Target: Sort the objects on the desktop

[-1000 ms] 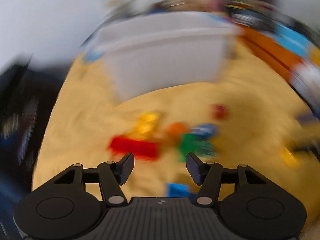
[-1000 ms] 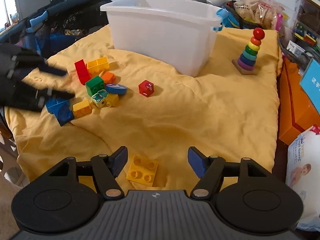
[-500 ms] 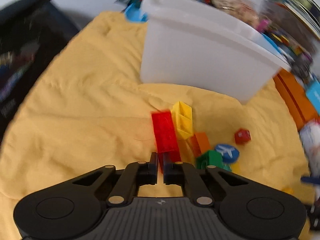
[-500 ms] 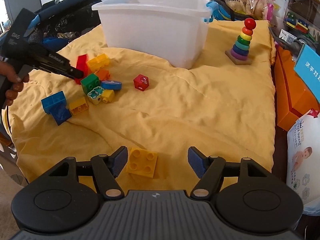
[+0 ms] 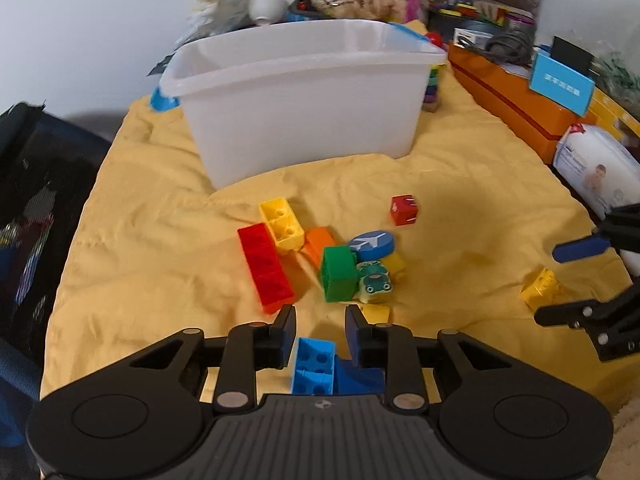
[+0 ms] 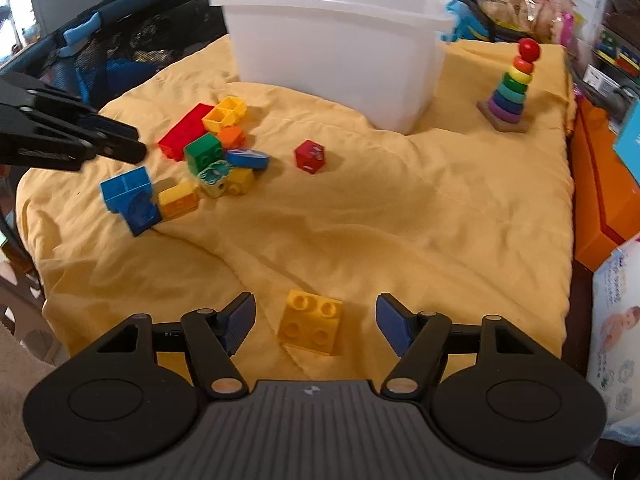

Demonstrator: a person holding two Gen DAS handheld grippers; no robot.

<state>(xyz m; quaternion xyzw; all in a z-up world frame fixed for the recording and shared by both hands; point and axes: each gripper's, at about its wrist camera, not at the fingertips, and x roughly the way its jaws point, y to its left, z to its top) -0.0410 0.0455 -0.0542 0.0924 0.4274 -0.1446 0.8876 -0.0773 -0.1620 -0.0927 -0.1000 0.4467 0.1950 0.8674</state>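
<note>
Loose toy bricks lie on a yellow cloth (image 5: 160, 264) in front of a white plastic bin (image 5: 304, 112): a long red brick (image 5: 266, 268), a yellow brick (image 5: 282, 222), a green brick (image 5: 340, 274) and a red cube (image 5: 405, 210). My left gripper (image 5: 320, 320) hangs above a blue brick (image 5: 314, 364); its jaws are opening and the pads touch nothing. In the right wrist view the left gripper (image 6: 136, 144) hovers over that blue brick (image 6: 128, 190). My right gripper (image 6: 316, 312) is open, its fingers on either side of a yellow square brick (image 6: 312, 322) without touching it.
A rainbow ring stacker (image 6: 510, 88) stands right of the bin. An orange box (image 5: 516, 108) and a wipes pack (image 5: 596, 172) border the cloth on the right. A dark mesh cot (image 6: 132, 44) sits to the left. Bags and toys crowd behind the bin.
The left gripper was shut at the near end of the red brick; it has pulled back over the blue brick and its jaws have parted. The right gripper stays put around the yellow brick.
</note>
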